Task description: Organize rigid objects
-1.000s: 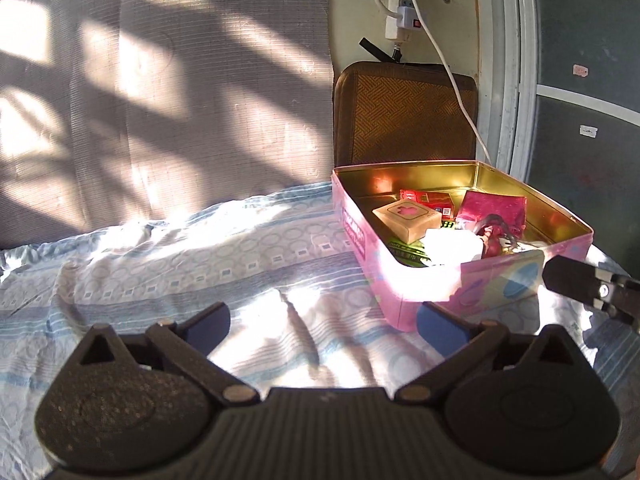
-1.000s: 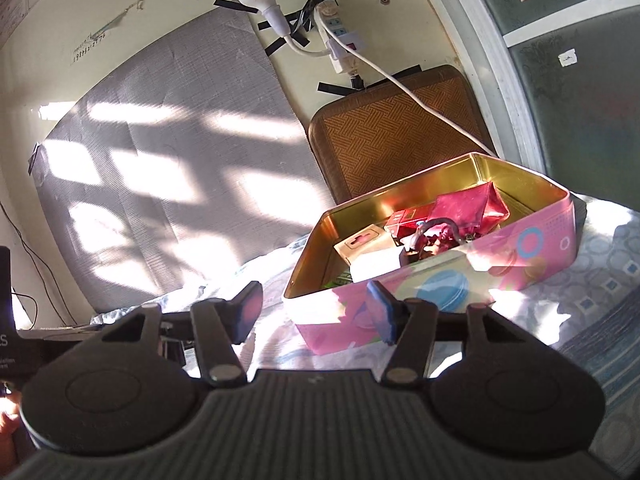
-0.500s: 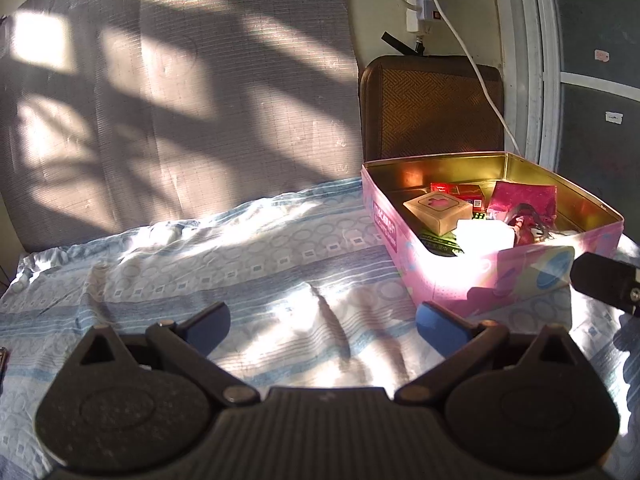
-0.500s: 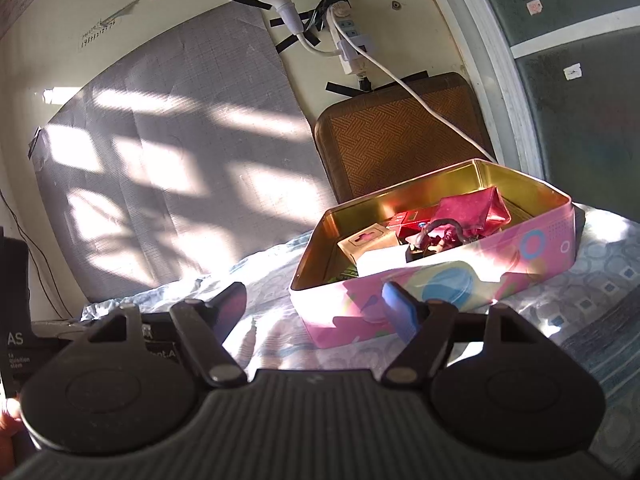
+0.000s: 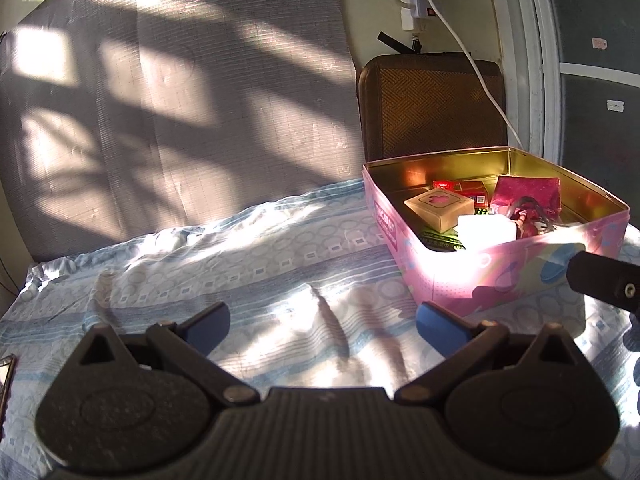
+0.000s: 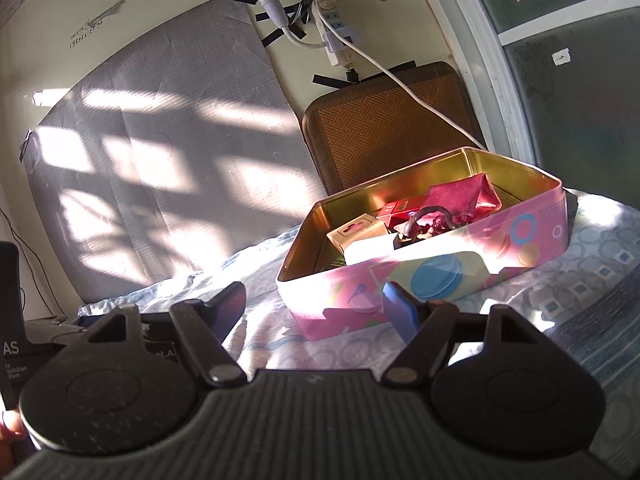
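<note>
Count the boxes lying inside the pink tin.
3 show: a tan box at the left of the pink tin, a red box behind it, and a white box against the near wall. Others may lie hidden underneath.

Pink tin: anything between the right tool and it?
Nothing visible. Only bare bedsheet lies between the open right tool and the pink tin; the tin's near wall faces the fingers unobstructed.
</note>
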### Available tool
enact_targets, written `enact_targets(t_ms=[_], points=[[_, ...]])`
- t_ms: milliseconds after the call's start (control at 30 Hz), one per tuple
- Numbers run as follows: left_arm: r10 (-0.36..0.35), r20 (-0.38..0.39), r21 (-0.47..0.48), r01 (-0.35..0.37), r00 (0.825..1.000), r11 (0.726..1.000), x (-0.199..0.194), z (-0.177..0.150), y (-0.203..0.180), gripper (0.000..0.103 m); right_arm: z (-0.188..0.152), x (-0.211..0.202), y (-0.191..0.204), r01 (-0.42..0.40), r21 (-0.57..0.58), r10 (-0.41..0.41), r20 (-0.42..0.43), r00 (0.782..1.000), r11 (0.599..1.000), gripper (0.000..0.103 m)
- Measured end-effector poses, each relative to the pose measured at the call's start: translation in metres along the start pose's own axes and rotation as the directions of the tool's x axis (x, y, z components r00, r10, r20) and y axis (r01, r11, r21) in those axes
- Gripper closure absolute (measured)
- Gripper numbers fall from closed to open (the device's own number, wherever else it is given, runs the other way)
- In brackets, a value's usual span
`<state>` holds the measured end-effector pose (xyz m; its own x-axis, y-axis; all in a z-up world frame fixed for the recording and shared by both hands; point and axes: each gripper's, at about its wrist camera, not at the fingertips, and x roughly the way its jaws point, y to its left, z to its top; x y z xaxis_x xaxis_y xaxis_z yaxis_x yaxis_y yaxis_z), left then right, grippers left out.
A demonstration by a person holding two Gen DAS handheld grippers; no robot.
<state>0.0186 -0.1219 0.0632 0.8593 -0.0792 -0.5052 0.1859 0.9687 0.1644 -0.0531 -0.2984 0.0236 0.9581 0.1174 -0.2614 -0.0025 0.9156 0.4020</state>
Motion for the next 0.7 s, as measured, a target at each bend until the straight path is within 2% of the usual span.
enact_targets(t_ms=[500,700], points=[[-0.026,0.006,0.002,0.026,1.0,1.0,-0.0041,0.002,-0.0051,0.0,0.0008,-0.0013,-0.003,0.01,0.013,-0.01,0.009,1.0,1.0,0.025],[-0.064,0.026,0.008,0.064,0.998,0.998,-0.0076,0.0017,-0.0046,0.0,-0.0001,-0.0013,-0.0018,0.014,0.014,-0.014,0.007,1.0,1.0,0.025]])
